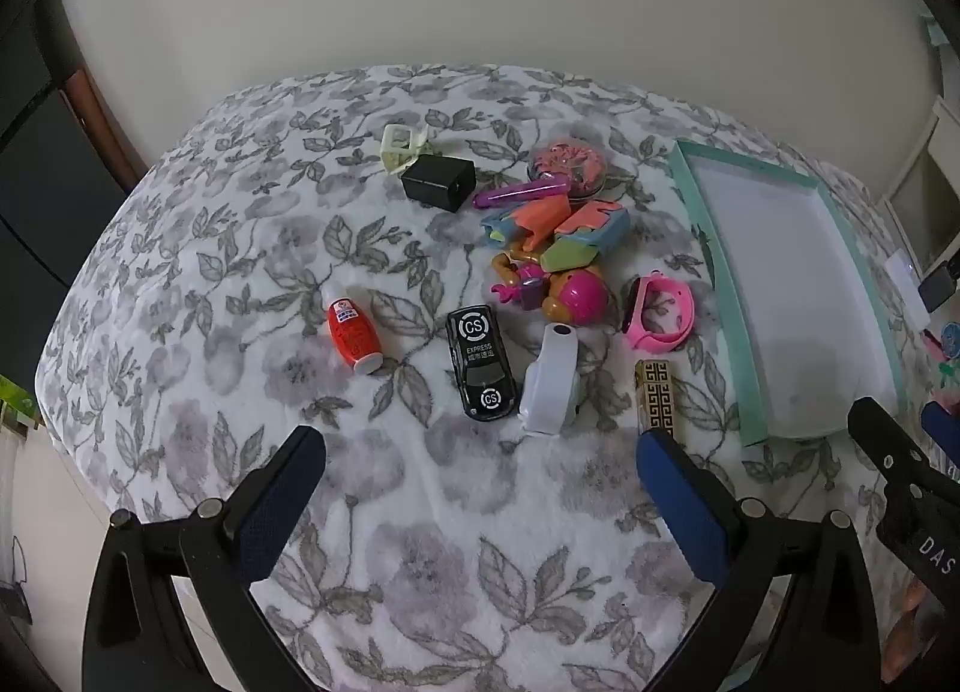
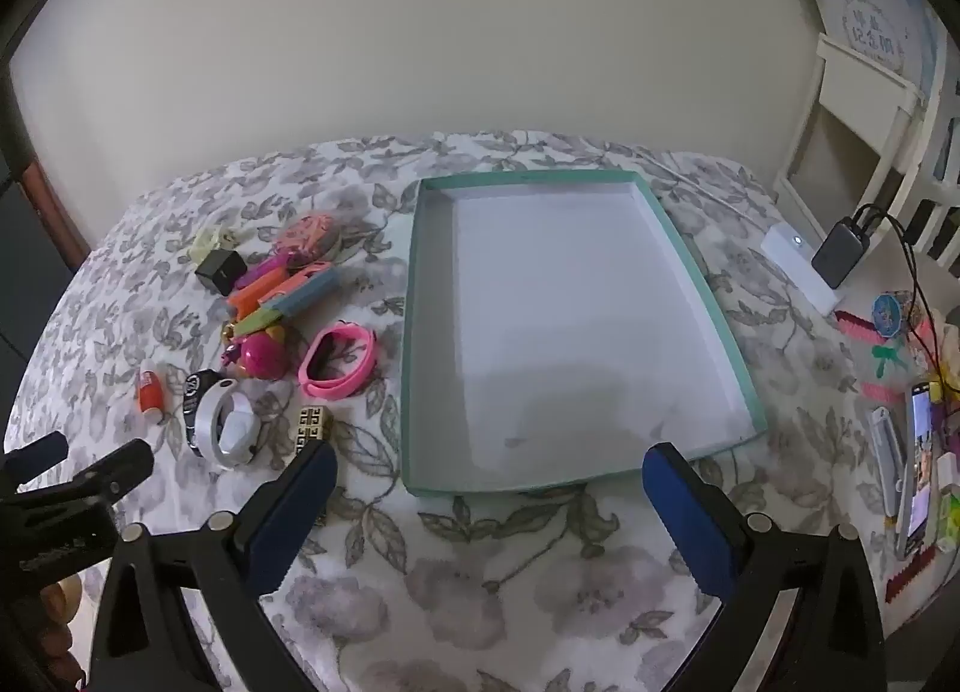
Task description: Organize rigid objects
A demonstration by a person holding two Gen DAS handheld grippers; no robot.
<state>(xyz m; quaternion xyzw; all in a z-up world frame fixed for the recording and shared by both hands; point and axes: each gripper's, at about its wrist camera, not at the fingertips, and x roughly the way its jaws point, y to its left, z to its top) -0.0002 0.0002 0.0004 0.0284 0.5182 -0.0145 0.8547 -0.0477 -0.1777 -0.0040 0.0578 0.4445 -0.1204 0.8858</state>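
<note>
A: Left tool (image 1: 480, 452)?
B: Spread wide, grasping nothing, hovering over the grey floral-cloth worktop (image 1: 180, 248). Just ahead, in a row: small red bottle with white cap (image 1: 354, 335), black toy car marked "CS EXPRESS" (image 1: 482, 363), white plastic wristband (image 1: 551, 380), gold-and-black patterned block (image 1: 655, 395) near the right fingertip (image 1: 654, 449).

A: Beyond that row?
B: Pink silicone wristband (image 1: 659, 315), magenta round toy figure (image 1: 579, 291), heap of orange, green and blue plastic pieces (image 1: 558, 230), purple tube (image 1: 519, 192), black box (image 1: 438, 182), pale cream plastic frame (image 1: 401, 147).

A: Right tool (image 2: 489, 464)?
B: Likewise released, holding nothing, poised at the near edge of the shallow mint-green cardboard tray with white floor (image 2: 708, 284). Nothing between tool and tray.

A: Around the tray?
B: Clutter to its left, pink band (image 2: 339, 359) closest, patterned block (image 2: 312, 425) touching or just behind the left fingertip (image 2: 315, 467), hard to say which. To its right, apart: white power strip (image 2: 798, 266), dark charger (image 2: 840, 257), phone (image 2: 921, 470).
</note>
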